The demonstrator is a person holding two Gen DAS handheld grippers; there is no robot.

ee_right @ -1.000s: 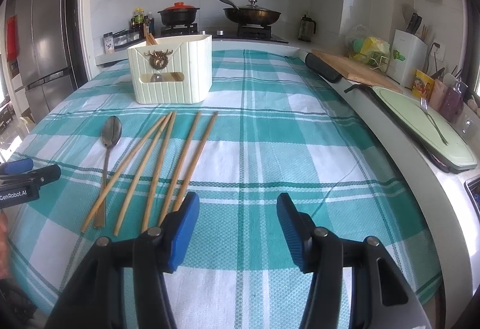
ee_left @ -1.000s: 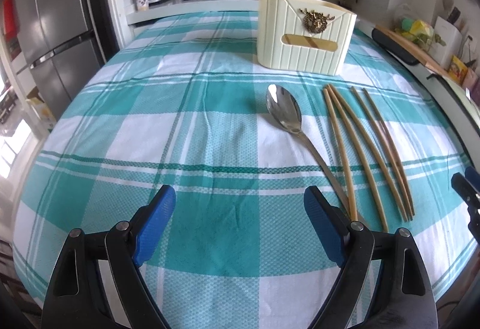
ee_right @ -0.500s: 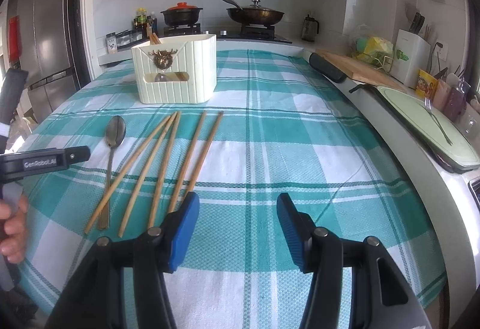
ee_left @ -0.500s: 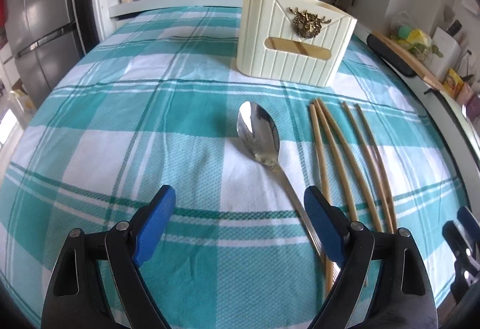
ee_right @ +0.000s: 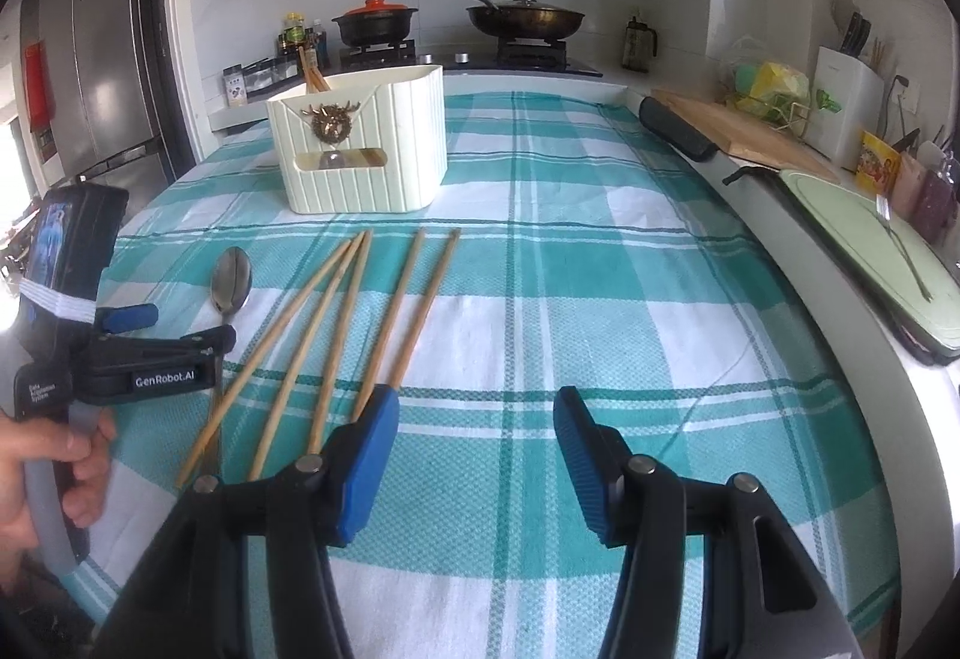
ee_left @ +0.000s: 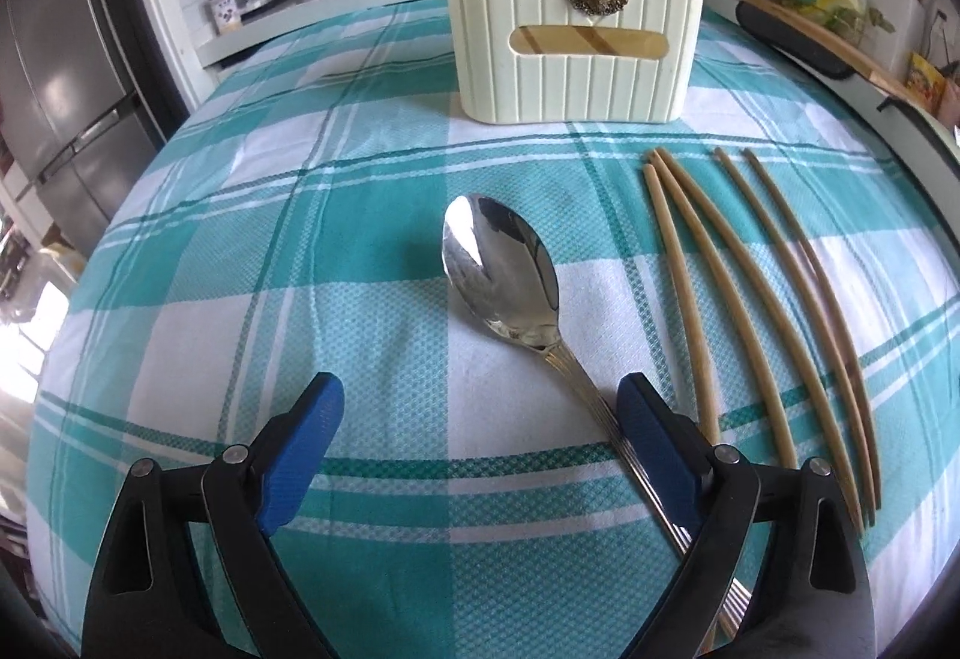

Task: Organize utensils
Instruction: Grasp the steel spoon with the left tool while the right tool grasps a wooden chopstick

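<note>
Both my jaws stood open and held nothing: my left gripper [ee_left: 480, 413] hung over the spoon [ee_left: 504, 281], whose handle ran under its right finger, and my right gripper [ee_right: 474, 443] hovered beside the near ends of the four chopsticks [ee_right: 336, 329]. All these lay on the teal checked tablecloth [ee_right: 600, 299], in front of the cream utensil holder [ee_left: 573, 23]. Behind the table I saw a stove with a black pot [ee_right: 375, 23] and a pan [ee_right: 525, 17], and a steel fridge [ee_right: 96, 59] to the left.

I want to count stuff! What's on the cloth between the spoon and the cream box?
Nothing. In the left wrist view only bare checked tablecloth lies between the spoon and the cream box.
</note>
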